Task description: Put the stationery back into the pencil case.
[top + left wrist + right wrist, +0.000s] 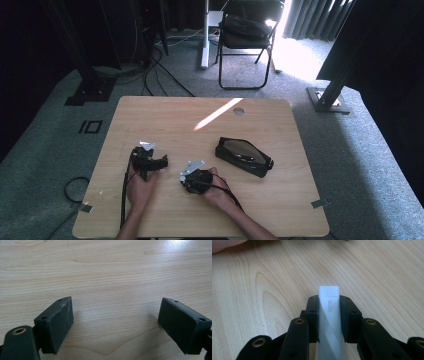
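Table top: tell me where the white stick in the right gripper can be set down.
Free: the far half of the table, and its near right corner below the black case. Bare wood lies under the open left gripper. Crowded: the near middle, where the right gripper holding the white stick sits beside the case.

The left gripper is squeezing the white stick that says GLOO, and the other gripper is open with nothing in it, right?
Not quite: the right gripper is squeezing the white GLOO stick, as the right gripper view shows. The left gripper is the open one with nothing in it, seen in the left gripper view.
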